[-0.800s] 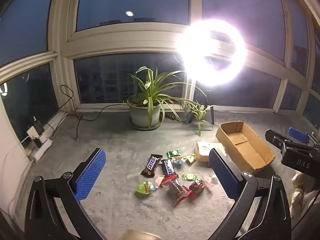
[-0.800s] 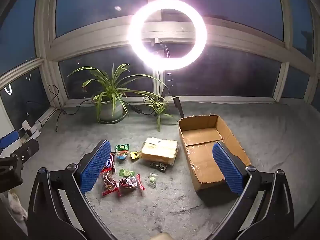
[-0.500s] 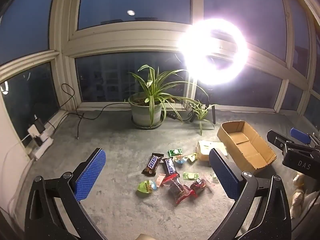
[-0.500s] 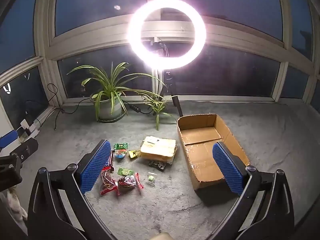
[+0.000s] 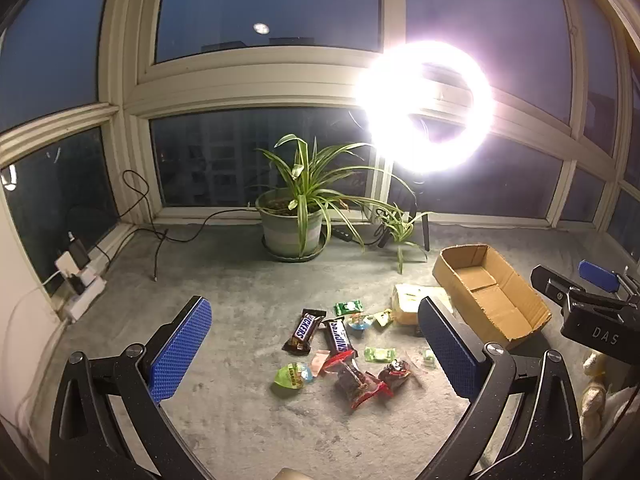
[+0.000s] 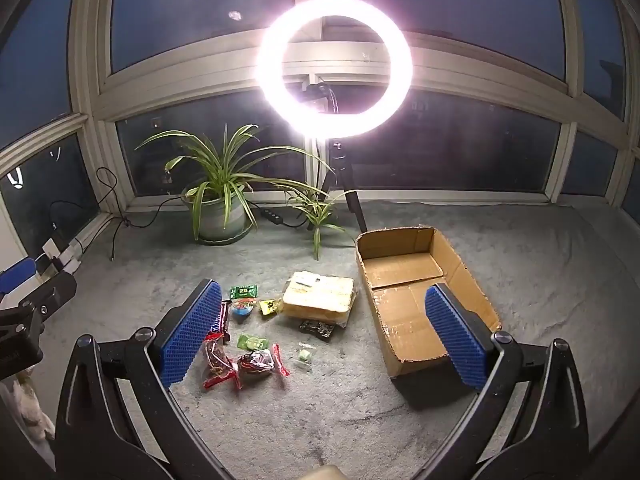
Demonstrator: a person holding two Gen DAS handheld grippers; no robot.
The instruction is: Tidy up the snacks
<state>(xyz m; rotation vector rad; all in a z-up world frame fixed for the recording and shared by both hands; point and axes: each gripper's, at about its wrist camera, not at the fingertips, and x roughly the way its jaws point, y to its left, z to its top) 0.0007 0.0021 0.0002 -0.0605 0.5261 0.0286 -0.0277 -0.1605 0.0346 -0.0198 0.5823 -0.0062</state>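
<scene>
Several snacks lie loose on the grey carpet: two Snickers bars [image 5: 306, 329], red-wrapped packs [image 5: 358, 384] [image 6: 219, 362], small green candies [image 5: 378, 354] [image 6: 252, 342] and a flat yellow biscuit pack [image 6: 318, 298] [image 5: 408, 300]. An open, empty cardboard box [image 5: 490, 294] [image 6: 420, 292] lies to their right. My left gripper [image 5: 316, 354] is open and empty, held above the snacks. My right gripper [image 6: 320, 330] is open and empty, above the snacks and the box. The right gripper also shows in the left wrist view [image 5: 588, 304].
A potted spider plant [image 5: 294, 224] [image 6: 220, 208] stands by the window, with a small plant [image 6: 318, 216] beside it. A bright ring light on a tripod [image 6: 334, 66] stands behind the box. Cables and a power strip [image 5: 78, 280] lie along the left wall.
Both views have shifted very slightly; the snacks and box have not moved. Both grippers stay open.
</scene>
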